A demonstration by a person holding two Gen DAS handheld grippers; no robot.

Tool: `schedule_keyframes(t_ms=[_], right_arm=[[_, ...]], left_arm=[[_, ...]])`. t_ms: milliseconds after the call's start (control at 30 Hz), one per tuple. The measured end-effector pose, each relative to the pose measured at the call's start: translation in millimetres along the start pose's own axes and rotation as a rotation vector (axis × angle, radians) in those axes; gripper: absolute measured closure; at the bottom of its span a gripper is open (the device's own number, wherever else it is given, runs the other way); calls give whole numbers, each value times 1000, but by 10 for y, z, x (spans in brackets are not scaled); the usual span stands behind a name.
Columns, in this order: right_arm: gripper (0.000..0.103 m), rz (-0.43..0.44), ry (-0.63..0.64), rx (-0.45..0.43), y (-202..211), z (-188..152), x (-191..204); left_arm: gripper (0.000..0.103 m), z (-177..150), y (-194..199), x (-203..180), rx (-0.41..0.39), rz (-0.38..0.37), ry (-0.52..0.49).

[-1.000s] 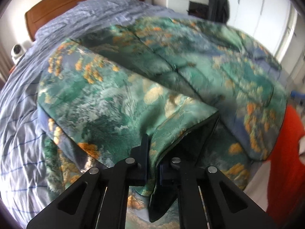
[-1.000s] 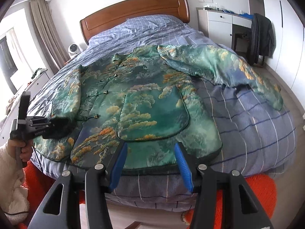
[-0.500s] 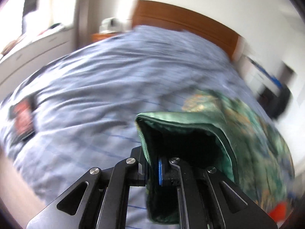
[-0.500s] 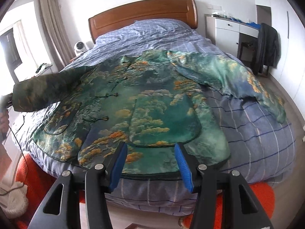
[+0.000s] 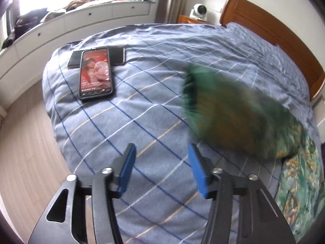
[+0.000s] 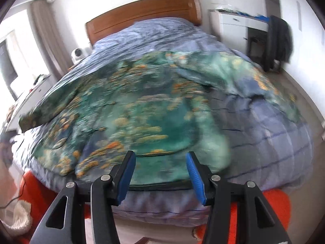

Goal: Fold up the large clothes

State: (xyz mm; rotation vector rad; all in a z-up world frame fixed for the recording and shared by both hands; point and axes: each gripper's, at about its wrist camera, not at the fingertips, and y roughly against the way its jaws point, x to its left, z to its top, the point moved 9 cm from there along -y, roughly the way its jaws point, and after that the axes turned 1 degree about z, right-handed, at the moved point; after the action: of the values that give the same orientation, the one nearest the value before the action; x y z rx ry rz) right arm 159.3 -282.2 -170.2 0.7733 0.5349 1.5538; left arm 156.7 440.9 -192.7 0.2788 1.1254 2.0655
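Note:
A green jacket (image 6: 146, 109) with an orange and white landscape print lies spread on the blue checked bed (image 6: 284, 142). Its left sleeve (image 5: 233, 109) shows blurred in the left wrist view, stretched out over the cover ahead and right of my left gripper (image 5: 160, 168). That gripper is open and empty above the bed. My right gripper (image 6: 159, 172) is open and empty just above the jacket's near hem (image 6: 162, 185). The other sleeve (image 6: 254, 77) lies out to the right.
A lit phone (image 5: 95, 75) lies on a dark case (image 5: 117, 56) near the bed's left corner. A wooden headboard (image 6: 142, 14) stands at the far end. Orange rug (image 6: 274, 201) below the bed. A window bench with drawers (image 5: 61, 28) runs along the left.
My left gripper has opened and let go of the sleeve, which now lies out to the side on the bed. My right gripper has moved closer to the hem and stays open.

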Motion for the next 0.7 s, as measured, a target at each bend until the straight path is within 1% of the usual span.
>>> schedule_keyframes(t_ms=[33,67,100,167,233,300,333,400,467,533,567,633,700], right_arm=[[50,-27,-34,-3,26,27,-192],[49,-44,-60,-8,51,47,-327],[45,-68,-105,-18,100,76,-540],[39,-112,-206,-46,213,127,-964],[38,-141,-344,-92,355,163,-1464],[37,-149,-444,-117,406,179,-1821],[36,-134,-493,-125,390,200,-1995],[36,-64,-560,-127,283,255,-2201],[36,17,-677,-150,97,336,-2482],[36,49,-783,-159,-97,359,-2716],[36,83,-850,-155,-235,357,-2833],[36,168,-1008,-147,-522,335,-3014],[35,220,-1122,-199,-604,382,-3145]], left_arm=[[39,-20,62,-29,-10,-2,-18],[35,-48,115,-67,-20,-5,-35],[31,-88,185,-129,-32,-17,-54],[28,-128,271,-271,-42,-47,-76],[27,-205,385,-465,-38,-89,-97],[26,-297,485,-678,-35,-139,-116],[26,-326,523,-761,-34,-155,-124],[25,-451,650,-1052,-36,-203,-157],[24,-561,735,-1298,-30,-241,-187],[24,-674,777,-1511,-12,-284,-209],[24,-736,789,-1610,-2,-301,-220],[23,-845,798,-1739,9,-311,-245],[23,-978,756,-1853,24,-294,-286]])
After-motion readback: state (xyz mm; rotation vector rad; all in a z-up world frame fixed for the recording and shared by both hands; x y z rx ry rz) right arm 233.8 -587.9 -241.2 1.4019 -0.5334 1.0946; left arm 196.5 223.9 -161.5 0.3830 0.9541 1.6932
